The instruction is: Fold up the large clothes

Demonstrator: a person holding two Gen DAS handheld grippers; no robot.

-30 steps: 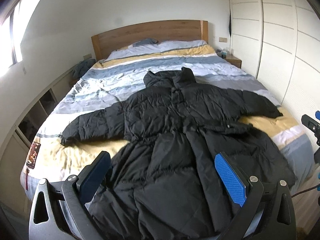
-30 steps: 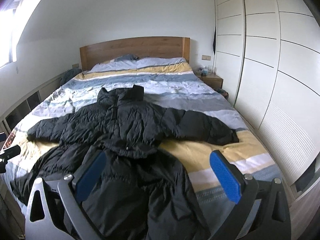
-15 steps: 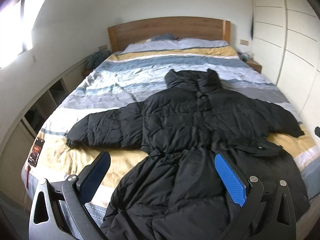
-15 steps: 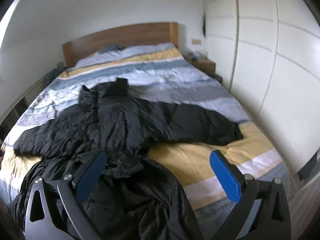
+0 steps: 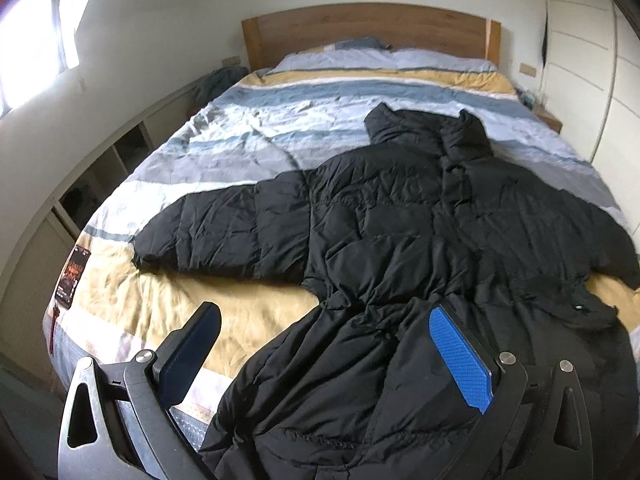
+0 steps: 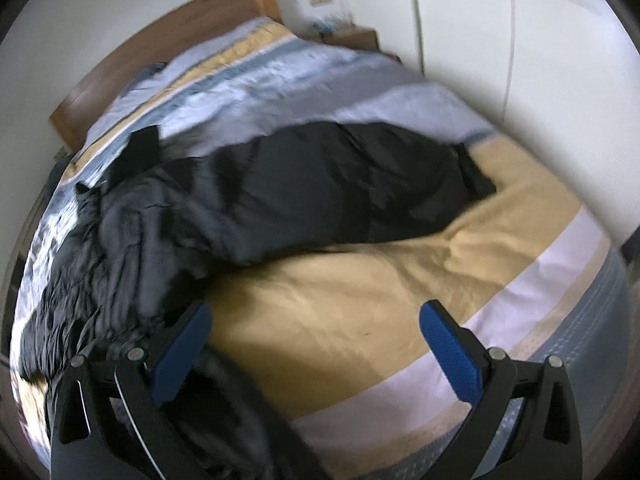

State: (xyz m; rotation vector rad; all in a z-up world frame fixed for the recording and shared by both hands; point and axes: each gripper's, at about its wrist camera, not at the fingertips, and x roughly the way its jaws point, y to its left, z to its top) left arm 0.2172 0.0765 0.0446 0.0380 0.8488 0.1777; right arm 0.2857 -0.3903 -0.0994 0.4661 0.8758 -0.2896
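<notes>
So, from my remote seat: a long black padded coat (image 5: 400, 232) lies spread face-up on the striped bedspread (image 5: 248, 136) of a wide bed, collar toward the wooden headboard (image 5: 368, 28), hem hanging over the foot edge nearest the cameras. In the left wrist view I see one sleeve (image 5: 216, 232) stretched flat out toward the window side, its cuff resting on the yellow stripe; the other sleeve (image 5: 592, 240) reaches toward the wardrobe side. My left gripper (image 5: 324, 356) hovers above the coat's lower skirt with its blue pads wide apart, nothing between them (I cannot tell whether a pad grazes the fabric, though it looks clear). The right wrist view is tilted and motion-blurred. There the right gripper (image 6: 320, 352) is also spread wide and holds nothing; between its fingers lies bare yellow bedspread, with the coat's bunched lower part just beside its left finger (image 6: 180, 356). The wardrobe-side sleeve shows in that view as a dark band lying across the bed, its cuff (image 6: 476, 180) on the yellow stripe. A small dark card or tag (image 5: 72, 276) sits at the window-side edge of the bed. White wardrobe doors (image 6: 520, 40) stand beyond the far side.
</notes>
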